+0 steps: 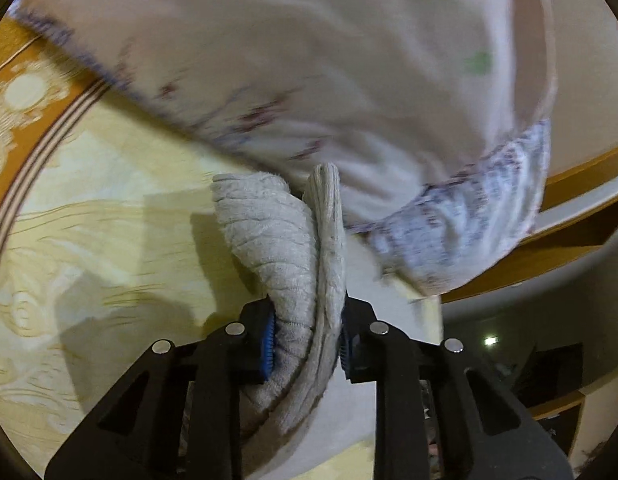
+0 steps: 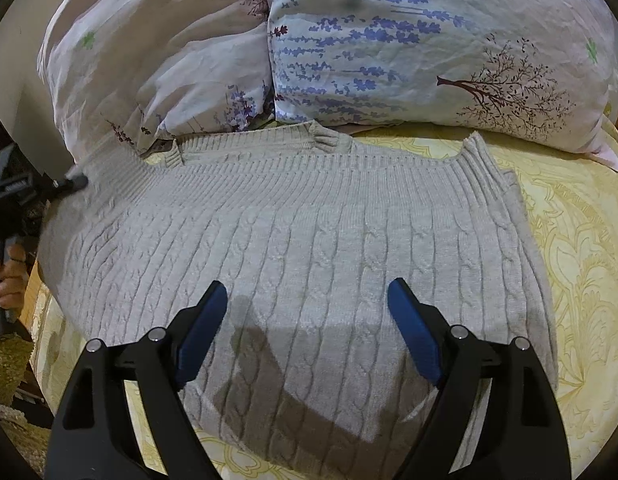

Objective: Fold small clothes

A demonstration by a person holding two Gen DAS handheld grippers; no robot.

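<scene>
A grey cable-knit sweater (image 2: 309, 248) lies spread on a yellow patterned bedspread (image 2: 569, 240), its ribbed edge towards the pillows. My right gripper (image 2: 307, 320) is open and empty, hovering over the sweater's near middle. My left gripper (image 1: 307, 344) is shut on a bunched fold of the sweater (image 1: 293, 248) and holds it up off the bed. The left gripper also shows at the far left of the right wrist view (image 2: 75, 182), at the sweater's left ribbed corner.
Two floral pillows (image 2: 409, 48) lie against the far side of the sweater; one fills the top of the left wrist view (image 1: 309, 60). The bed's wooden edge (image 1: 569, 256) and a dark room floor lie to the right there. A hand (image 2: 9, 276) shows at the left.
</scene>
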